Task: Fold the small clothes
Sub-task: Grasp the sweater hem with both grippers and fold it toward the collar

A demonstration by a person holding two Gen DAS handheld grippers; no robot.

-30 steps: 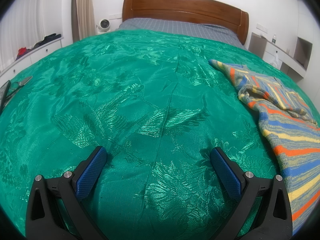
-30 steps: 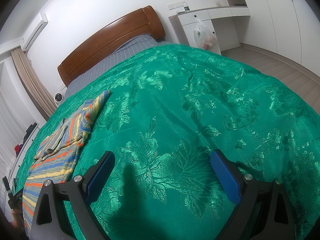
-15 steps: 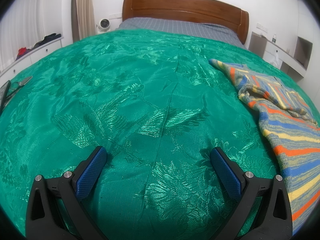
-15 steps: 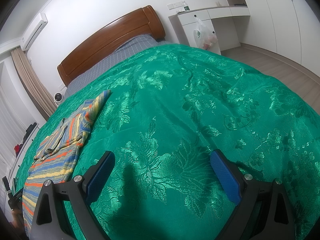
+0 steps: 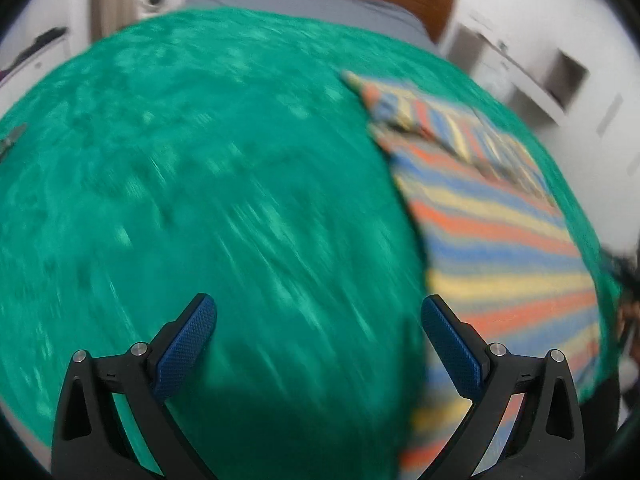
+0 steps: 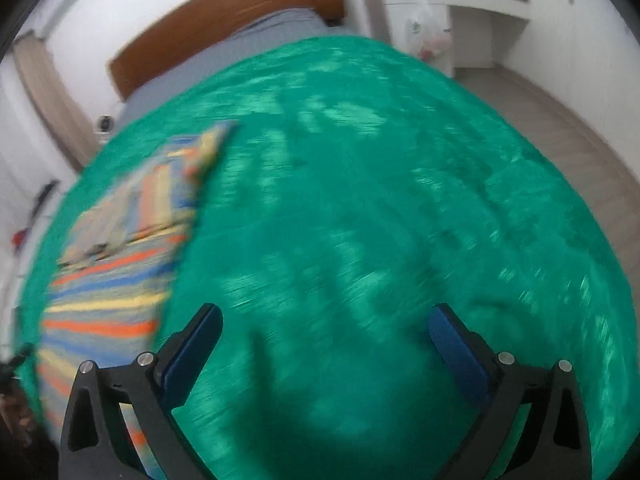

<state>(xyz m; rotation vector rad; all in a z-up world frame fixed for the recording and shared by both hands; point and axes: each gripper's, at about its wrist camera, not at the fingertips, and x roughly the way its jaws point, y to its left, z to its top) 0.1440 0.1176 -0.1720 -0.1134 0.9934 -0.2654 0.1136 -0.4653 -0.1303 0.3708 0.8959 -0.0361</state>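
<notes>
**Both grippers swung toward the striped garment, folding not begun**

Both views had gone from sharp to motion-blurred since half a second earlier, and the striped garment (image 5: 496, 216) had slid closer to centre in each, so we read both grippers as swinging toward it.

Left gripper (image 5: 319, 330): jaws wide, nothing between them, only green bedspread (image 5: 200, 184). The garment sat at 2 to 4 o'clock of that view, its near edge passing just behind the right-hand blue finger (image 5: 452, 352). Right gripper (image 6: 326, 334): jaws wide too, empty. The garment (image 6: 120, 264) lay at 8 to 10 o'clock there, its lower part just beside the left-hand finger (image 6: 192, 356).

Progress: we judged nothing folded yet. The garment lay spread out long, with a rumpled bit near its far end; too blurred to tell collar from sleeve. All folds were left to do.

Room: plenty of bare bedspread lay either side of the garment. The bed edge dropped to the floor (image 6: 560, 128) at 2 o'clock in the right view; the headboard (image 6: 224, 20) stood at 11 o'clock, well apart. A dark shape at the left view's 3 o'clock rim was unclear.
</notes>
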